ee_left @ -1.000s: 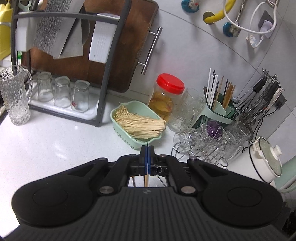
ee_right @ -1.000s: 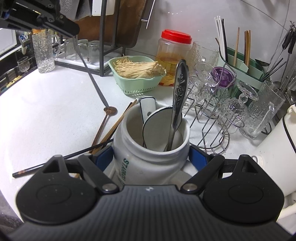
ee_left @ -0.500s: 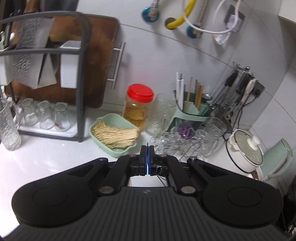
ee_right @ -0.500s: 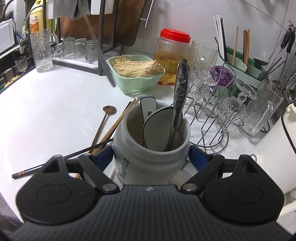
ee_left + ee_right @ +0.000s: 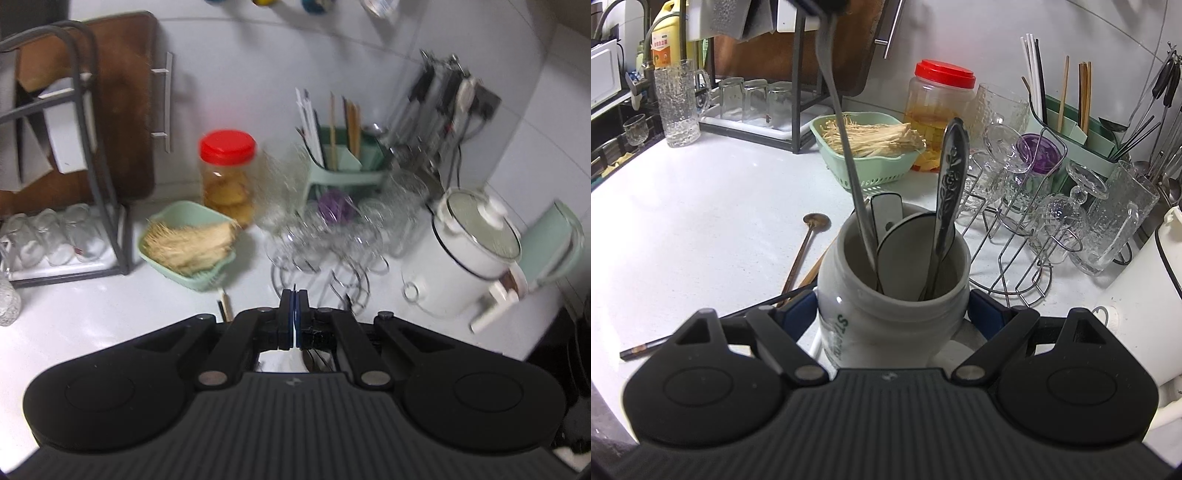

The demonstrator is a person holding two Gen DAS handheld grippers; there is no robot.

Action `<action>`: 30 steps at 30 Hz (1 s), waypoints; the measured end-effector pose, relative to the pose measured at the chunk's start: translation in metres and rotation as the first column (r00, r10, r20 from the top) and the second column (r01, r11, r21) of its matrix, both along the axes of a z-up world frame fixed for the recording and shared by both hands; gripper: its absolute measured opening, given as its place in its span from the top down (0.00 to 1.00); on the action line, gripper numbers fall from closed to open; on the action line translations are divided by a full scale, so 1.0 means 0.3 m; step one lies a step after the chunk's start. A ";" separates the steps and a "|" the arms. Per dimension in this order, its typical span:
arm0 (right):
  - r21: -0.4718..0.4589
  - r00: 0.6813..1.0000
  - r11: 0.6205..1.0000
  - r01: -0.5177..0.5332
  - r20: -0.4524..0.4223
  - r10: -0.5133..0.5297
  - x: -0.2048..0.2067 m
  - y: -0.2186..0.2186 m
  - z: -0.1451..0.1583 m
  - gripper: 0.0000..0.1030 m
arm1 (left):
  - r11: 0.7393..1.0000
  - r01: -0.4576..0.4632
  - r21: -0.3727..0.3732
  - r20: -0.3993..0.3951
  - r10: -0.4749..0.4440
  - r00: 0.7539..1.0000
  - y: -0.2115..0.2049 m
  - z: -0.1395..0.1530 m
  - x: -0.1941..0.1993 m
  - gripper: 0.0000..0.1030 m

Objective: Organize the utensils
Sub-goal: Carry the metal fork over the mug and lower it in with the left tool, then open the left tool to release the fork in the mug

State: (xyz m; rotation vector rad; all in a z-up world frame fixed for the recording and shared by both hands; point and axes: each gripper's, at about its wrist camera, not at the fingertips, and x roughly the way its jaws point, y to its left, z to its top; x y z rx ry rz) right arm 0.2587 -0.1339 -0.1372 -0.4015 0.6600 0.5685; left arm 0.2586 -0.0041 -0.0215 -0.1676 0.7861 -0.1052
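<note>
being stiff, thin and slippery, the metal utensil [image 5: 846,147] is pinched near its handle end between pressed-together left jaws; the ceramic jar [image 5: 892,295] is clamped between right jaws.

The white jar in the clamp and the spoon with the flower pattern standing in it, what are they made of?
The jar looks like glazed ceramic: thick rim, soft sheen, printed green lettering. The spoon looks like metal, probably stainless steel: grey, shiny, embossed handle.
</note>
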 end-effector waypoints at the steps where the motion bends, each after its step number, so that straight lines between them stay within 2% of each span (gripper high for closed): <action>1: 0.001 1.000 1.000 0.000 0.000 0.000 -0.001 -0.001 0.000 0.12 | 1.000 0.015 0.003 -0.014 -0.015 1.000 -0.011 -0.008 0.004 0.99; 7: 0.009 1.000 1.000 0.005 0.007 -0.005 -0.015 0.000 -0.003 0.12 | 0.995 0.104 0.007 -0.084 -0.103 0.991 -0.068 -0.052 0.034 0.99; 12: 0.017 1.000 1.000 0.012 0.011 -0.012 -0.023 -0.002 -0.003 0.13 | 0.983 0.182 0.011 -0.145 -0.179 0.973 -0.115 -0.080 0.063 0.99; 20: 0.023 1.000 1.000 0.020 0.019 -0.020 -0.031 -0.006 -0.005 0.13 | 0.969 0.245 -0.030 -0.239 -0.245 0.940 -0.136 -0.129 0.107 0.97; 30: 0.032 0.999 0.998 0.046 0.028 -0.046 -0.035 0.005 -0.009 0.13 | 0.945 0.323 -0.049 -0.236 -0.325 0.916 -0.154 -0.155 0.117 0.97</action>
